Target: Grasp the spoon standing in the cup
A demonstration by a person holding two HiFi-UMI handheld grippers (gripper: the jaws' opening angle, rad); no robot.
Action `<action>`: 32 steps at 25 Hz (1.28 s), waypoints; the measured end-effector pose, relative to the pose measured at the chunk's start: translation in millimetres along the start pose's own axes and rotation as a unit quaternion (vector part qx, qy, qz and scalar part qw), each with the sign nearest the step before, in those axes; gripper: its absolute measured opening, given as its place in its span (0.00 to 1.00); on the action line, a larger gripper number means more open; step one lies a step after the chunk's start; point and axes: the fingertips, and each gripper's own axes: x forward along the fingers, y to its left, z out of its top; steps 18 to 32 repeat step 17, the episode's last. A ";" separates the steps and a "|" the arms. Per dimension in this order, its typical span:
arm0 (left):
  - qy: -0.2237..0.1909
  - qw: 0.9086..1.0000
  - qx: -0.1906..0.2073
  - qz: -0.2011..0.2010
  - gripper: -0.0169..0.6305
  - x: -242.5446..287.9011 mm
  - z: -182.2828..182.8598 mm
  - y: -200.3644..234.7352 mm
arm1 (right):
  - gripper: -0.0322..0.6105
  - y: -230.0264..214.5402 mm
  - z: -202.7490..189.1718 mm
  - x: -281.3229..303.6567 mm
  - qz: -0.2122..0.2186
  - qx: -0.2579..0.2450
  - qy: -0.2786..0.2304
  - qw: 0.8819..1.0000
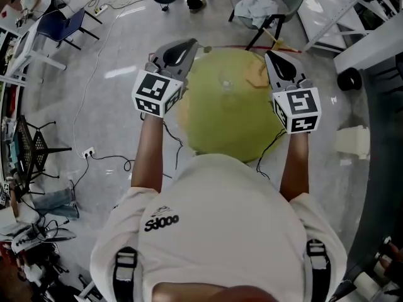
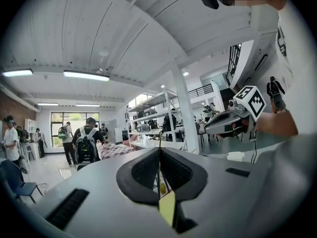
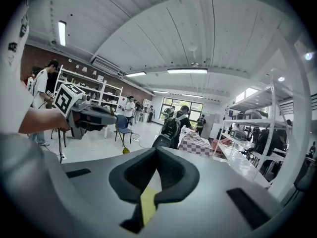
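The left gripper and right gripper are both pinched closed on nothing above the green table. A faint clear cup sits between them toward 12 o'clock, but I can't make out the spoon. Descending with the jaws still closed could topple the cup.

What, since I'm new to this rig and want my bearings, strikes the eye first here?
Two handheld grippers with black-and-white marker cubes, the left gripper and the right gripper, flank a round yellow-green table in the head view. Both have jaws shut, nothing between them. Their own views look out across a bright workshop with white shelving and people.
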 end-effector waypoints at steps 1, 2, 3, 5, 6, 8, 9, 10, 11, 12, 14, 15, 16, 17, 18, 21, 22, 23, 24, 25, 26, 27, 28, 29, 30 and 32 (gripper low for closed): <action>0.001 1.000 -0.001 0.000 0.08 0.2 -1.1 1.1 | 0.08 0.5 -0.5 1.1 0.000 0.000 0.001 1.000; 0.002 1.000 -0.001 0.000 0.08 0.0 -2.3 2.1 | 0.08 1.3 -0.9 2.1 0.000 0.000 0.002 1.000; 0.004 1.000 -0.002 0.000 0.08 -0.5 -3.5 3.0 | 0.08 2.1 -1.4 2.9 0.000 0.001 0.003 1.000; 0.005 1.000 -0.003 0.000 0.08 -0.9 -5.4 3.4 | 0.08 2.9 -2.6 3.7 0.000 0.002 0.004 1.000; 0.005 1.000 -0.003 0.000 0.08 -0.4 -6.1 3.0 | 0.08 2.7 -3.3 3.9 0.001 0.003 0.004 1.000; 0.006 1.000 -0.005 -0.001 0.08 1.1 -7.3 1.4 | 0.08 1.9 -4.9 4.0 0.001 0.003 0.006 1.000; 0.007 1.000 -0.006 -0.001 0.08 1.9 -8.2 0.6 | 0.08 1.6 -5.8 4.2 0.001 0.004 0.007 1.000; 0.008 1.000 -0.007 -0.002 0.08 2.6 -9.3 0.1 | 0.08 1.5 -6.5 4.6 0.001 0.004 0.007 1.000; 0.010 1.000 -0.008 -0.002 0.08 3.1 -10.5 0.2 | 0.08 1.8 -7.2 5.3 0.001 0.004 0.008 1.000; 0.010 1.000 -0.009 -0.002 0.08 3.3 -11.7 0.9 | 0.08 2.3 -7.7 6.3 0.001 0.004 0.009 1.000; 0.011 1.000 -0.013 -0.001 0.08 3.2 -13.4 3.7 | 0.08 3.3 -8.6 8.9 0.001 0.005 0.011 1.000; 0.010 1.000 -0.015 0.000 0.08 3.2 -14.2 5.3 | 0.08 3.6 -9.2 10.2 0.001 0.005 0.012 1.000; 0.010 1.000 -0.017 0.001 0.08 3.2 -15.0 7.0 | 0.08 3.9 -9.9 11.5 0.001 0.006 0.013 1.000; 0.010 1.000 -0.020 0.001 0.08 3.4 -15.8 8.5 | 0.08 4.1 -10.6 12.7 0.001 0.006 0.014 1.000; 0.010 1.000 -0.020 0.001 0.08 3.4 -15.8 8.5 | 0.08 4.1 -10.6 12.7 0.001 0.006 0.014 1.000; 0.010 1.000 -0.020 0.001 0.08 3.4 -15.8 8.5 | 0.08 4.1 -10.6 12.7 0.001 0.006 0.014 1.000; 0.010 1.000 -0.020 0.001 0.08 3.4 -15.8 8.5 | 0.08 4.1 -10.6 12.7 0.001 0.006 0.014 1.000; 0.010 1.000 -0.020 0.001 0.08 3.4 -15.8 8.5 | 0.08 4.1 -10.6 12.7 0.001 0.006 0.014 1.000; 0.010 1.000 -0.020 0.001 0.08 3.4 -15.8 8.5 | 0.08 4.1 -10.6 12.7 0.001 0.006 0.014 1.000; 0.010 1.000 -0.020 0.001 0.08 3.4 -15.8 8.5 | 0.08 4.1 -10.6 12.7 0.001 0.006 0.014 1.000; 0.010 1.000 -0.020 0.001 0.08 3.4 -15.8 8.5 | 0.08 4.1 -10.6 12.7 0.001 0.006 0.014 1.000; 0.010 1.000 -0.020 0.001 0.08 3.4 -15.8 8.5 | 0.08 4.1 -10.6 12.7 0.001 0.006 0.014 1.000; 0.010 1.000 -0.020 0.001 0.08 3.4 -15.8 8.5 | 0.08 4.1 -10.6 12.7 0.001 0.006 0.014 1.000; 0.010 1.000 -0.020 0.001 0.08 3.4 -15.8 8.5 | 0.08 4.1 -10.6 12.7 0.001 0.006 0.014 1.000; 0.010 1.000 -0.020 0.001 0.08 3.4 -15.8 8.5 | 0.08 4.1 -10.6 12.7 0.001 0.006 0.014 1.000; 0.010 1.000 -0.020 0.001 0.08 3.4 -15.8 8.5 | 0.08 4.1 -10.6 12.7 0.001 0.006 0.014 1.000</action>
